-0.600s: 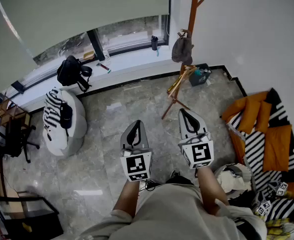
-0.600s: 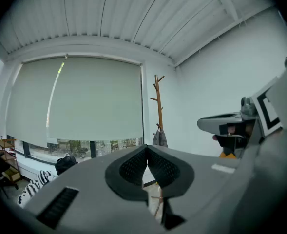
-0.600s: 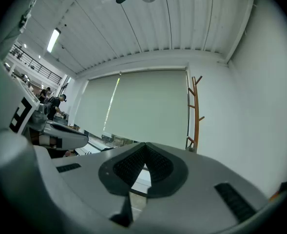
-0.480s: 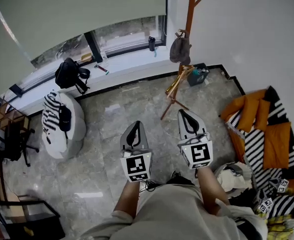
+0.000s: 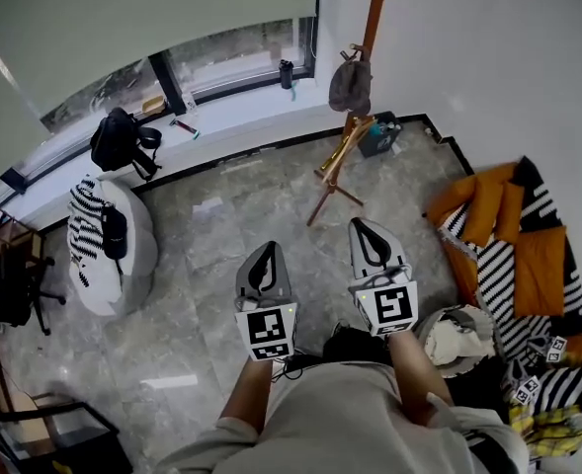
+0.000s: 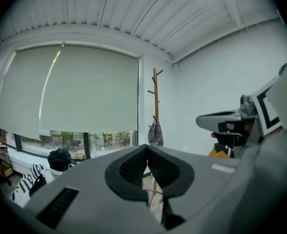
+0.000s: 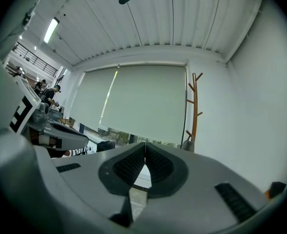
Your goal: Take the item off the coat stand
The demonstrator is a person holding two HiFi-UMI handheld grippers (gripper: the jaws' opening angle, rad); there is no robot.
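Item under inspection: a grey bag [image 5: 349, 85] hanging from a low peg of the wooden coat stand [image 5: 373, 18]. The stand is in the far corner, between the window sill [image 5: 231, 117] and the white wall [image 5: 488, 57]. The bag sags and bulges, so it is judged soft, light and not fragile. It should deform under pressure rather than slip. The strap or loop that carries it cannot be made out at this range. The recommended hold is on the upper part, just under the peg, lifting up and off so the loop clears the peg. A grip on the loose lower body would probably only bunch the cloth. The left gripper [image 5: 267, 256] and right gripper [image 5: 369, 233] are held side by side over the floor [image 5: 221, 245], well apart from the stand. The left fingers [image 6: 131, 168] are pressed together with nothing between them. The right fingers [image 7: 128, 165] are likewise closed and empty. Compared with the earlier head view, the stand, the bag and the black backpack [image 5: 113, 138] on the sill have shifted up and to the left in the frame. The grippers sit at much the same place and are closed as before. The bag has not moved from its peg.
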